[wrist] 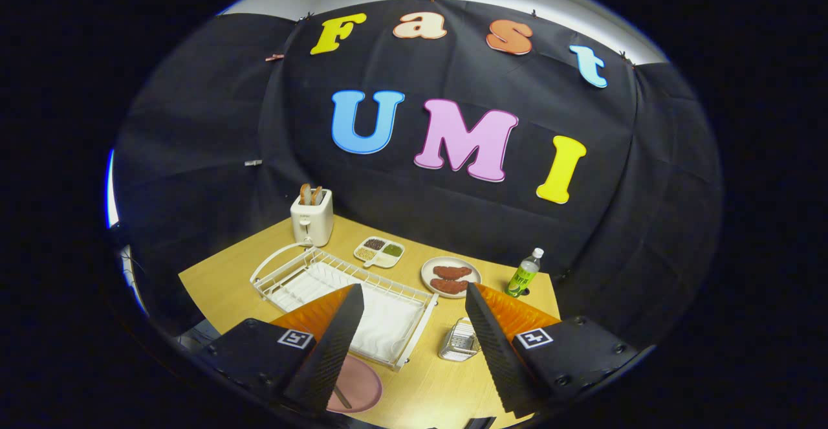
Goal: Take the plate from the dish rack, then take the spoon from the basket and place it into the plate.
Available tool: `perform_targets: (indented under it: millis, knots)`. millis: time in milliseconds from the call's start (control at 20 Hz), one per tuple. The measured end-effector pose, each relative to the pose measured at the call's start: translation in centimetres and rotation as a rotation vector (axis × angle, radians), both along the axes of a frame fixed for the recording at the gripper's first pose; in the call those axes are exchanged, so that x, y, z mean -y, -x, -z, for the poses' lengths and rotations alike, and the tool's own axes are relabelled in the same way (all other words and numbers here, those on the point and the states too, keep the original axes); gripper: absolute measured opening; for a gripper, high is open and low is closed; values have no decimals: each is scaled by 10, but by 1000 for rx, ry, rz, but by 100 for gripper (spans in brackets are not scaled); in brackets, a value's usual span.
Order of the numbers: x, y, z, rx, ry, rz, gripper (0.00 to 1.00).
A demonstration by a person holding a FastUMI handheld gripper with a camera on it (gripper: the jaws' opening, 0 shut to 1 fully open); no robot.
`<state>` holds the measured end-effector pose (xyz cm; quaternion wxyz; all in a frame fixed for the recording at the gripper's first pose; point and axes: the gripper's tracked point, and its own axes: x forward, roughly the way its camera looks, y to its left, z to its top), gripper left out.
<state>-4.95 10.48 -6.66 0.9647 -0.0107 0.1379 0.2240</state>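
- The gripper (414, 351) hung above the pale wooden table (213, 286) with its two fingers spread wide apart and nothing held between them.
- The round, flat pink plate (359, 387) lay on the table just below the left finger, at the near end of the white wire dish rack (388, 293); the finger hid part of it.
- A thin dark utensil (341, 396), probably the spoon, rested across the plate; only a short stretch of it showed beside the finger, running slantwise away from the gripper.
- The small silvery wire basket (458, 341) stood just beside the inner edge of the right finger, near the rack's right corner.
- By this lie of things, the task looked finished or close to it: plate out of the rack, spoon seemingly on it.
- The relation that mattered: plate and utensil sat low and to the left of the open fingers, so the gripper had to pull up and away without its left finger dragging them.
- Well beyond stood a white toaster with bread slices (312, 217), a divided white condiment dish (380, 252), a beige plate of reddish-brown food (451, 276) and a clear green-labelled bottle (524, 274).
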Motion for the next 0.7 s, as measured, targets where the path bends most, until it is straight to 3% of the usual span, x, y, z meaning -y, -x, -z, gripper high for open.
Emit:
perform_targets:
  millis: [300,700]
  knots:
    - [47,-14,-23,99,6,123,97]
    - [70,-21,-10,46,-44,210,97]
